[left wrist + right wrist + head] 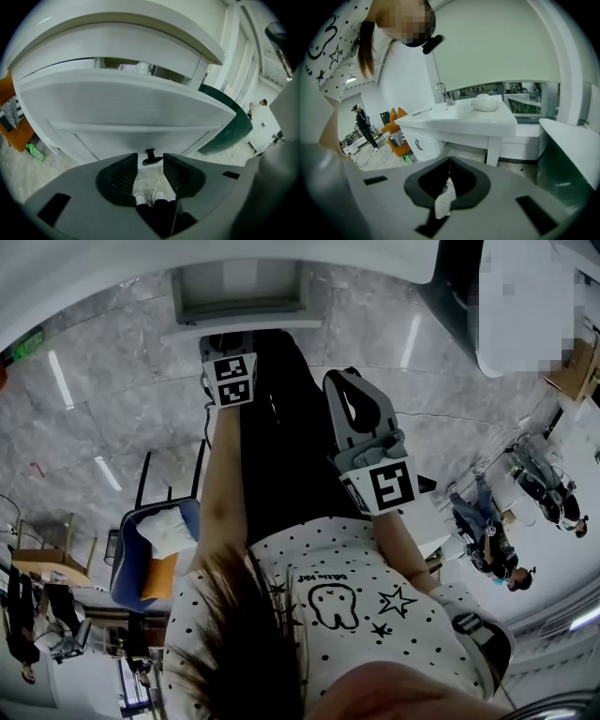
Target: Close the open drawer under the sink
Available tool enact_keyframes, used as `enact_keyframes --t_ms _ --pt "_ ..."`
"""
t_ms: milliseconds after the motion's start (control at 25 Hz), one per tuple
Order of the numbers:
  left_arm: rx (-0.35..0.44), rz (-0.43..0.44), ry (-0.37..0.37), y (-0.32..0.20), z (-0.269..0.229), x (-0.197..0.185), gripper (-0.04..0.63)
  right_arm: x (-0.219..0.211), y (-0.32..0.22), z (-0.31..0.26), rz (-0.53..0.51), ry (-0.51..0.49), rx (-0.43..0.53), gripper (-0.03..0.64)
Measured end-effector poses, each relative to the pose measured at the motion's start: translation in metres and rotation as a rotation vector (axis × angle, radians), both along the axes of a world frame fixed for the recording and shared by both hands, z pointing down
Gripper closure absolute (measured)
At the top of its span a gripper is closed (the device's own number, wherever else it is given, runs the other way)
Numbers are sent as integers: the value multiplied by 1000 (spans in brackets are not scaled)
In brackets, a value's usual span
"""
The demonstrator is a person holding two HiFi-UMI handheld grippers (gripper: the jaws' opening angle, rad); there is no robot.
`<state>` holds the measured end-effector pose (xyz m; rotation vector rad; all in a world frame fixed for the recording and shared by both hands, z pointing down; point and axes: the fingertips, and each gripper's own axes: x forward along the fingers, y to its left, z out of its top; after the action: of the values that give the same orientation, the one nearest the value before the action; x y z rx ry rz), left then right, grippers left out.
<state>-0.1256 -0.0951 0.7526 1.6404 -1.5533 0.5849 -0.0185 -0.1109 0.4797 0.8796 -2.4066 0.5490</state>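
White drawer [126, 108] fills the left gripper view. It stands out from under the sink's counter, just ahead of us. Its broad front panel faces us, and its long axis runs left to right across the frame, level with the floor. Above the panel's top edge we see the dark opening with a pale shape [136, 68] in it, though the view is too blurred for us to say what it is. A black handle [151, 157] sits at the middle of the panel, just past the tips of our left gripper [150, 165]. Those jaws stand wide apart, with only the floor and our white shoes [152, 197] showing between them.

Our right gripper [449, 164] has its jaws closed together on a crumpled white scrap [443, 201].

Underfoot we have a grey marbled floor [112, 399]. The right gripper view takes in a white counter [459, 123] with a faucet [443, 91] and a white lump [485, 103] lying on top. Beyond it we see orange chairs [396, 126] and a person [361, 124] standing well apart from us. A green bottle [35, 152] lies on the floor beside the cabinet.
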Motion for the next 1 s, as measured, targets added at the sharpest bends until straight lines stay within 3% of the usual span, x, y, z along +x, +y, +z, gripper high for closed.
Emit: enact_keyframes --t_ms 240,1000 --pt "-1 29 -29 -6 9 3 443 5 6 10 46 13 -25 603" --pt "-31 49 10 -10 10 2 454 -1 2 17 85 7 -38 603"
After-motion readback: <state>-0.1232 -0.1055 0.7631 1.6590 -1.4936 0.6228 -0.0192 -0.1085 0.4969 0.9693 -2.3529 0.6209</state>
